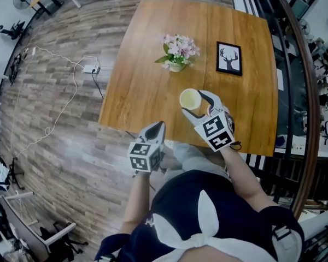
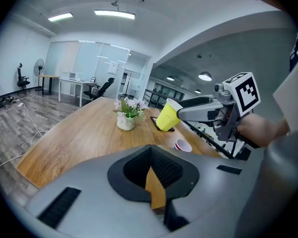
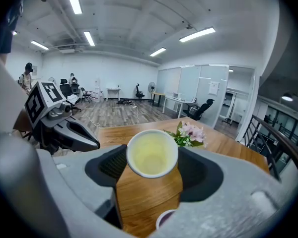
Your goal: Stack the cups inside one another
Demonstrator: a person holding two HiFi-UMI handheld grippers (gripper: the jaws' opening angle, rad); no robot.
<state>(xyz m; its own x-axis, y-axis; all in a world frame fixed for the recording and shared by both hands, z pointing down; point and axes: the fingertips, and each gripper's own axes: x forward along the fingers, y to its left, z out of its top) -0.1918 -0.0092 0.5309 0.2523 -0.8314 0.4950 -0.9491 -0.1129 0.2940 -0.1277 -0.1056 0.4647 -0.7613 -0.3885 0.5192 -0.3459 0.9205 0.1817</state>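
Yellow cup (image 3: 152,152): clamped in right gripper (image 1: 199,106), held above table (image 1: 147,64), mouth facing that gripper's camera. Red cup (image 2: 183,145): upright on table, below the yellow cup and nearer the person. Left gripper (image 1: 157,130): jaws together, empty, farther off.

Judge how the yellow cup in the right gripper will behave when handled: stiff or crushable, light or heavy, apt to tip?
Probably light: the yellow cup looks empty and thin-walled. Likely crushable, so the jaws of the right gripper, shut on it, should squeeze gently. It tapers to a narrow base, so it may tip if nudged.
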